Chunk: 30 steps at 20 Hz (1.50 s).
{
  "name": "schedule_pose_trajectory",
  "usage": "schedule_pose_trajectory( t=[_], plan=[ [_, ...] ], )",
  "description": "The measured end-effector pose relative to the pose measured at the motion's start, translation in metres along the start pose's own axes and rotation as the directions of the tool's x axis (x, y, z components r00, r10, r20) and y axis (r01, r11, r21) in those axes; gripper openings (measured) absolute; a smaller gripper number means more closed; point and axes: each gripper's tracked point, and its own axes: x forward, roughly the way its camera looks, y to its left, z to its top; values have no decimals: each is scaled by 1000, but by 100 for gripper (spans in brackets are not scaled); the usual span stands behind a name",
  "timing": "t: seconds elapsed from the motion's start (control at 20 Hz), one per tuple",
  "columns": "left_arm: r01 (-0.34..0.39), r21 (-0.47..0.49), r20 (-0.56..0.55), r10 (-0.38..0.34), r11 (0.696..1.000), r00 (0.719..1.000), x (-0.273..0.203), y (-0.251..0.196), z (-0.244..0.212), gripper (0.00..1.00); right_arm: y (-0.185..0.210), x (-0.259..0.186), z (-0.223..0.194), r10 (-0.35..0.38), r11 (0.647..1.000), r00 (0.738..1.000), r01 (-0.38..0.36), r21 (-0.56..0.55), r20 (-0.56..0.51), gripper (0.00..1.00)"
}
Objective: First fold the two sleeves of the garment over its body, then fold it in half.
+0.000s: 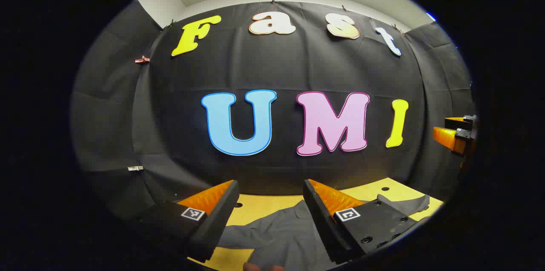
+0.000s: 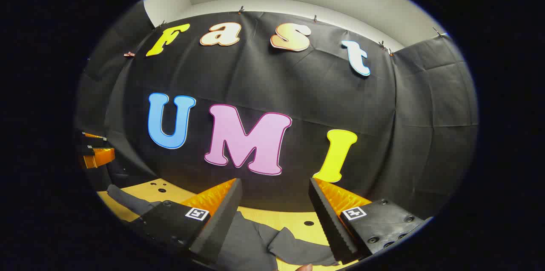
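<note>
A grey garment [image 1: 276, 237] lies spread on the yellow table [image 1: 264, 203], low in the left gripper view. My left gripper [image 1: 270, 190] hovers above it, open, nothing between its fingers. One grey sleeve [image 1: 404, 203] reaches toward the right table edge. In the right gripper view the same garment [image 2: 251, 241] lies below my right gripper [image 2: 274, 188], which is open and holds nothing. A sleeve [image 2: 300, 247] lies bunched near its right finger, another sleeve [image 2: 127, 201] stretches left. Each view catches the other gripper at its side edge: the right gripper [image 1: 455, 135] and the left gripper [image 2: 96, 154].
The yellow table [image 2: 272, 218] has small dark holes [image 2: 308, 223] in its top. Black cloth walls close the booth behind and on both sides. A fingertip [image 2: 304, 267] shows at the bottom edge of the right gripper view.
</note>
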Motion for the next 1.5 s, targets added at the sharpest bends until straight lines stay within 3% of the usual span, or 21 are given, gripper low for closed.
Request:
schedule_pose_trajectory(
  t=[0.75, 1.15, 1.5],
  plan=[
    [17, -9, 4, -17, 1000, 1000, 10, -37, 2, 96, -49, 14, -25, -41, 999, 999, 41, 5, -29, 97],
    [17, 2, -29, -17, 1000, 999, 19, -66, -6, 96, -124, 28, -116, -107, 994, 980, 103, -35, -169, 98],
    [18, 35, -78, -15, 999, 997, 27, -102, -16, 95, -196, 28, -219, -172, 985, 929, 170, -36, -329, 98]
  ],
)
